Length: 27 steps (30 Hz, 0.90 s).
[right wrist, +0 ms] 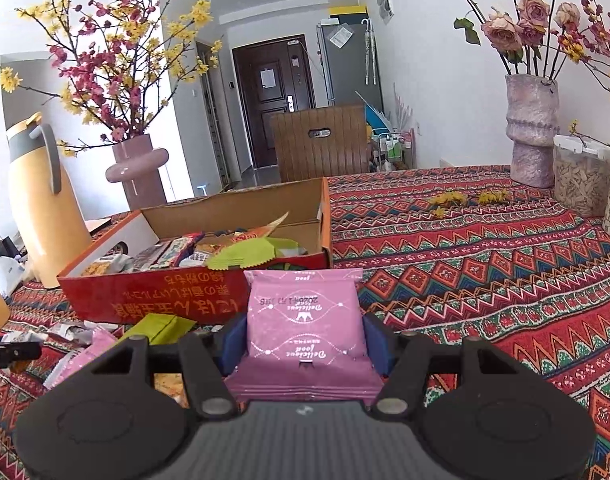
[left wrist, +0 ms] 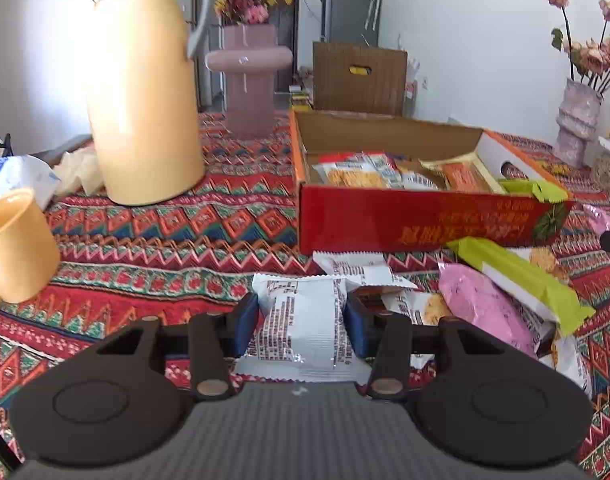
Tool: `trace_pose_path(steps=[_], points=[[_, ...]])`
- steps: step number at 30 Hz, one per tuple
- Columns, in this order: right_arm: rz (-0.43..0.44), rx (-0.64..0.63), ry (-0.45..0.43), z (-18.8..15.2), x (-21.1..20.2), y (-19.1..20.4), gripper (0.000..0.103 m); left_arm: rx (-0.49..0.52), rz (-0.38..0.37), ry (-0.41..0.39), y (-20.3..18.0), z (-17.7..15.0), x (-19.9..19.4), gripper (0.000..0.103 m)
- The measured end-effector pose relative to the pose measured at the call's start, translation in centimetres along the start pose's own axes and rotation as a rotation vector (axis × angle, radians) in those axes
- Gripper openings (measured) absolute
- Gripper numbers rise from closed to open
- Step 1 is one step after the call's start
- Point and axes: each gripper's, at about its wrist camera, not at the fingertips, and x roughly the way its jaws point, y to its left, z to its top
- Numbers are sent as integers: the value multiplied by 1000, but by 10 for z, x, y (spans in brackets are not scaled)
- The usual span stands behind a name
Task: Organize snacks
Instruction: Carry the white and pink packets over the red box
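1. Left wrist view: the left gripper (left wrist: 303, 320) is closed on a white snack packet (left wrist: 303, 330), low over the patterned bench (left wrist: 153, 232), just in front of the red cardboard box (left wrist: 425, 220).
2. The right gripper (right wrist: 305, 340) clamps a pink snack packet (right wrist: 305, 316), held up near the box's front wall (right wrist: 153, 300).
3. Progress looks partial: several packets already lie inside the box, while a loose heap remains on the bench, including a green packet (left wrist: 521, 276) and another pink packet (left wrist: 481, 304). Both held packets are not yet in the box.
4. Only the left view shows the loose heap clearly and the yellow cup (left wrist: 17, 248) beside the yellow thermos (left wrist: 145, 100).
5. Only the right view shows the bench stretching past the box to the rose vase (right wrist: 531, 136) and a lidded jar (right wrist: 581, 176).
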Motion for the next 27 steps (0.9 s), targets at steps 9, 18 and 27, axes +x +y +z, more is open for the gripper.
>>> trace_pose_path(steps=[9,18,27], points=[[31,-23,-42,18,1,14,61,-24,4,-100,0,22,-23,46],[68,-50,-96,48,15,33,61,-43,-8,-190,-9,55,-27,46],[87,-63,-125,82,41,51,61,-55,-3,-246,-18,90,-17,46]])
